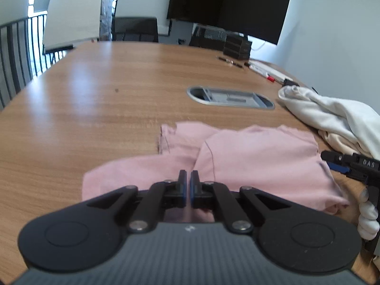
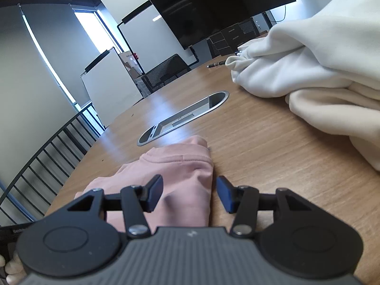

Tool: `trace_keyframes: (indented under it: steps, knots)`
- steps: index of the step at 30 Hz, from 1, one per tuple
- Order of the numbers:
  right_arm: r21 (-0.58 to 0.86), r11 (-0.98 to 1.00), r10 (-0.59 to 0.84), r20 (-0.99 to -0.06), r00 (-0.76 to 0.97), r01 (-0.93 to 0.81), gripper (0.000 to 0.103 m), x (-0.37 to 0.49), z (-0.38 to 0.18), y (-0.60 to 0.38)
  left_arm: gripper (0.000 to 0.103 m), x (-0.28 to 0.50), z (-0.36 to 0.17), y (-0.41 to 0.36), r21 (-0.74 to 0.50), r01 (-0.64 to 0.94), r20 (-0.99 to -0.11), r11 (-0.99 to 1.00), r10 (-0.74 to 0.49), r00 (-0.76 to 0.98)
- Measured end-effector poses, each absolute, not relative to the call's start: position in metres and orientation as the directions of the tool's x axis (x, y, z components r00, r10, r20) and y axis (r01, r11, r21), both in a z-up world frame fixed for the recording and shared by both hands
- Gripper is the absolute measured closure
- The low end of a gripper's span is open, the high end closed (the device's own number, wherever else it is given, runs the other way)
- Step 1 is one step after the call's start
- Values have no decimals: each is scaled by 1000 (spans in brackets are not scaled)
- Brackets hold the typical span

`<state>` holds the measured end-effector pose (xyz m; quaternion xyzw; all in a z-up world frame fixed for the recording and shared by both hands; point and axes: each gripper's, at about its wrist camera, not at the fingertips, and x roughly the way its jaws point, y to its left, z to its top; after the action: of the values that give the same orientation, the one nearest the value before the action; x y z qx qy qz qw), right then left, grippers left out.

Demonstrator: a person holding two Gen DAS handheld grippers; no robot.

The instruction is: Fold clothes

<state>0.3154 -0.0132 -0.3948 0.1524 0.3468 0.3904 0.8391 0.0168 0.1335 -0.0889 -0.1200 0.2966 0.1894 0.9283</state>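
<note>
A pink garment (image 1: pixel 249 159) lies partly folded on the wooden table (image 1: pixel 106 109). My left gripper (image 1: pixel 188 180) hovers over its near edge with the jaws almost together; I cannot tell whether any cloth is between them. My right gripper (image 2: pixel 190 190) is open, its jaws on either side of a folded edge of the pink garment (image 2: pixel 180 173). The right gripper also shows at the right edge of the left wrist view (image 1: pixel 337 160), beside the garment's right side.
A heap of white and cream clothes (image 1: pixel 332 116) lies to the right, close by in the right wrist view (image 2: pixel 315 66). A grey cable hatch (image 1: pixel 230 98) is set into the table. Markers (image 1: pixel 268 71), black boxes (image 1: pixel 237 46) and a monitor (image 1: pixel 228 7) stand at the far end.
</note>
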Motion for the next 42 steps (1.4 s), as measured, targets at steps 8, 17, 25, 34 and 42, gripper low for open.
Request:
trace_keyframes:
  steps: [8,17,25,34,42]
  knots:
    - [436,654,755,-428,496,-619,65,295,-384,-11,102,31,-84,69,66,-205,-521,976,209,827]
    - [453,655,753,-456,475,-605,65,301,-386,-15,99,30,-115,66,97,-176,-620,980,198,759]
    - [541,652,758,-482,440,-532,51,306,-392,-32,84,47,-118,75,35,-181,-614,983,164,772]
    - [527,685,727,-540,423,-503,95,304,-391,-34,76,26,-92,128,-74,-230,-484,970,166,859]
    - [369,766,641,-510,574,-527,101,304,-311,-45,76,-3,-97,172,-227,-347,-422,910,229,877]
